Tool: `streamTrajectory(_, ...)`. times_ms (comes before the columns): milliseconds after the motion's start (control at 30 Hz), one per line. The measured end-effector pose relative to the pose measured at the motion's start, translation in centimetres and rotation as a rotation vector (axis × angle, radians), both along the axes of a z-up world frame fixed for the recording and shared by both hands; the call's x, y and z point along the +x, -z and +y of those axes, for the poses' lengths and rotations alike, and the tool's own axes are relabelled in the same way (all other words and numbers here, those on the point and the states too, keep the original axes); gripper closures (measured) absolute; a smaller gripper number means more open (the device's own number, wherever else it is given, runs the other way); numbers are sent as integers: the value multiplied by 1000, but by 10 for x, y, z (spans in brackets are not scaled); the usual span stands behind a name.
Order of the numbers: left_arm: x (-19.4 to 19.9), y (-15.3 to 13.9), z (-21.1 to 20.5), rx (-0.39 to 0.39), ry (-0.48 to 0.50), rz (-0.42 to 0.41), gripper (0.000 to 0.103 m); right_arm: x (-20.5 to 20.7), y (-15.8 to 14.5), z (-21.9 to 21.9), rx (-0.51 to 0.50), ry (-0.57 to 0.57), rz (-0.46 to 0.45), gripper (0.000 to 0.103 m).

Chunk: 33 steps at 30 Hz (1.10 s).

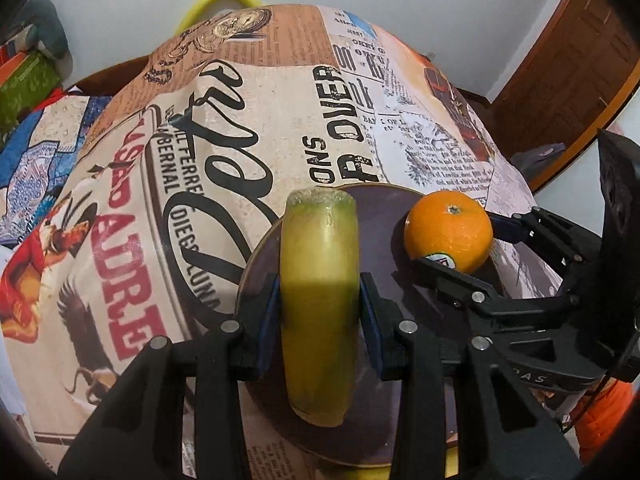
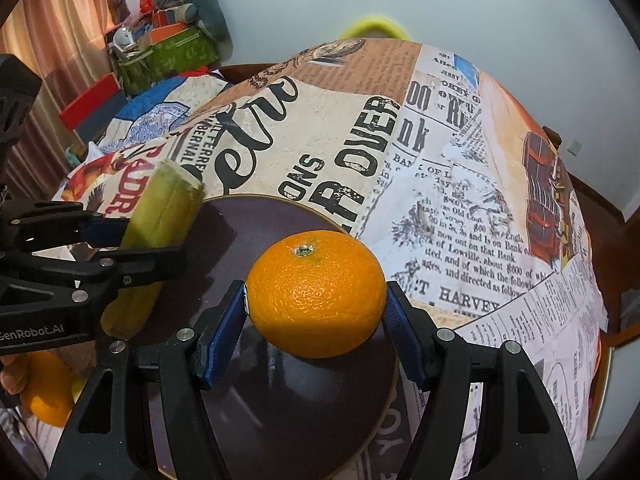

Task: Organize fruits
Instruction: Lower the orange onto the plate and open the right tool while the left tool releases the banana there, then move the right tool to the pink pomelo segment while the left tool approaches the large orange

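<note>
Left gripper (image 1: 320, 320) pinches a yellow-green banana (image 1: 318, 280); right gripper (image 2: 316, 316) clamps an orange (image 2: 316, 292), both over a dark round plate (image 2: 280, 400). Plate sits on newspaper-print tablecloth (image 2: 360, 140); white wall (image 2: 480, 8) behind, curtain (image 2: 52, 32) at left.

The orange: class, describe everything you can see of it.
The orange is round, bright and pebbly-skinned, with a small green stem scar facing up and a sticker low on one side. It sits whole between the blue pads of the right gripper, which press on both its sides, above a dark round plate, beside the banana held in the left gripper.
</note>
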<state>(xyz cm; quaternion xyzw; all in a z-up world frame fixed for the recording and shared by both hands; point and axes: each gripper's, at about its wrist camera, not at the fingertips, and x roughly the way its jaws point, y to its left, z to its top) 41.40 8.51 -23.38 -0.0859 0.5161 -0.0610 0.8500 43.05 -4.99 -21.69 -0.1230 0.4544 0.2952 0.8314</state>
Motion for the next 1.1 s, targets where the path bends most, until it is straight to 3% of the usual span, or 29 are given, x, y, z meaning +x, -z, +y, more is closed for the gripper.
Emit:
streamTrajectory(233,-8,-16,0,34,-7,-66,65,-6,0,3,-28,-25,-20,37)
streamTrajectory(333,-19,-28,1,33,-11,-97,65,-12,-15,-3,2,-15,-59,29)
streamTrajectory(467,-37,-47,2,39,-12,-143,65,-23,-34,-10,34,-7,-98,29)
streamTrajectory(867,-113,-106,0,47,-16,-270,65,-81,-82,-41,104,36,-214,25)
streamTrajectory(1100,-163,-113,0,61,-11,-287,63,-128,-93,-63,114,45,-267,24)
